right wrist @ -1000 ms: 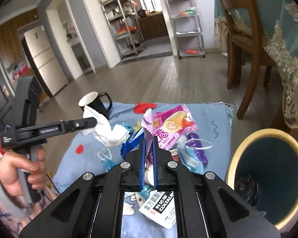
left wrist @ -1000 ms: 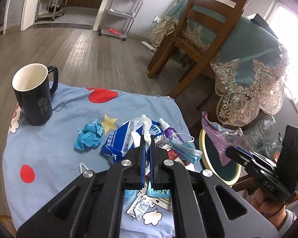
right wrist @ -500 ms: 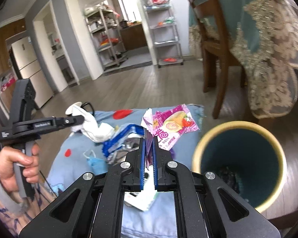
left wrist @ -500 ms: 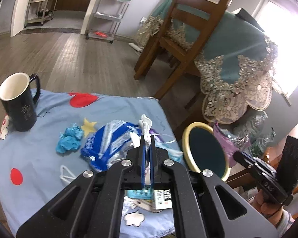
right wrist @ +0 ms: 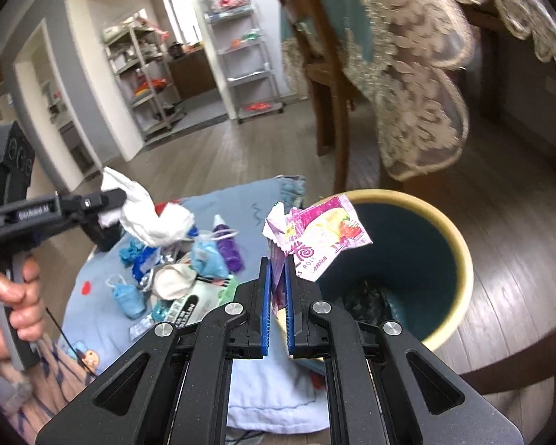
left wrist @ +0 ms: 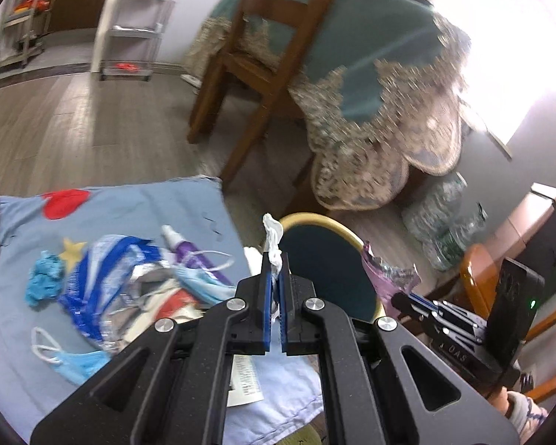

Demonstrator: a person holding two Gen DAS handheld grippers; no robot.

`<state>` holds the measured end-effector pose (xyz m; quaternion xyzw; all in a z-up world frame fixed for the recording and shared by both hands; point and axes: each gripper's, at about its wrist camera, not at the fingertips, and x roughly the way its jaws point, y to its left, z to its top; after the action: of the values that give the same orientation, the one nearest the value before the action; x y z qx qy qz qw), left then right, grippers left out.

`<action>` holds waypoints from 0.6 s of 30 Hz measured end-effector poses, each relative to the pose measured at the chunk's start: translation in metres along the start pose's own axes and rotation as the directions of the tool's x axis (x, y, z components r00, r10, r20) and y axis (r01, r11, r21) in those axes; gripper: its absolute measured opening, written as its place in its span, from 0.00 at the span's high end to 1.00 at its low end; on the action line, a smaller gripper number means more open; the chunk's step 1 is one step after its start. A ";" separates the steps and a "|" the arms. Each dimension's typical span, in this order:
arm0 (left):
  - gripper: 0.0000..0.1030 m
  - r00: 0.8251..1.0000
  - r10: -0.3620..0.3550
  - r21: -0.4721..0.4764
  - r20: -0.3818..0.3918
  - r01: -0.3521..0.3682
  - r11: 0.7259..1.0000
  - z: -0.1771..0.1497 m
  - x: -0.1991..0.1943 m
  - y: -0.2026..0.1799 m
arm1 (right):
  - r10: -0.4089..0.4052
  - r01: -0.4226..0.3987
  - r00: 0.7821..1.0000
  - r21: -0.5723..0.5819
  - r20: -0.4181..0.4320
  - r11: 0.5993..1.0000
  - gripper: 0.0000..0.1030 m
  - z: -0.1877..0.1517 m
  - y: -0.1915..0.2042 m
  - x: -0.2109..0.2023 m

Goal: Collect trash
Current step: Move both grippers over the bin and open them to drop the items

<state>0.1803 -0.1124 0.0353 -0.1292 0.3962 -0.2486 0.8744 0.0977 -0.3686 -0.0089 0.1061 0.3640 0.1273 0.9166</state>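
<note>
My left gripper (left wrist: 274, 278) is shut on a crumpled white tissue (left wrist: 272, 237), held just left of the bin's rim; it also shows in the right wrist view (right wrist: 148, 215). My right gripper (right wrist: 277, 278) is shut on a pink snack wrapper (right wrist: 322, 233), held over the near left rim of the dark teal bin with a yellow rim (right wrist: 459, 248). The bin also shows in the left wrist view (left wrist: 326, 222), with the right gripper (left wrist: 407, 298) and wrapper (left wrist: 385, 274) at its right. Dark trash lies at the bin's bottom.
A blue cloth (left wrist: 137, 204) on the low table holds several pieces of trash: a blue plastic bag (left wrist: 103, 270), face masks (left wrist: 204, 285), a purple spray bottle (right wrist: 226, 244), a blue wad (left wrist: 44, 282). A wooden chair (left wrist: 255, 74) and lace-draped table (left wrist: 381, 111) stand behind the bin.
Both grippers have swung right toward the bin with their loads. The wrapper is now over the bin's rim and the tissue is next to it. The mug has slid out of the left view.
</note>
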 end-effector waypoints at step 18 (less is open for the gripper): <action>0.98 0.988 -0.067 0.094 -0.141 0.081 0.992 -0.005 0.102 -0.077 | -0.068 0.080 0.993 0.136 -0.092 0.988 0.92 -0.015 -0.060 0.015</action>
<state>0.2077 -0.2324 0.0009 -0.0825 0.4376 -0.3087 0.8405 0.1073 -0.4196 -0.0461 0.1505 0.4154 0.0720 0.8942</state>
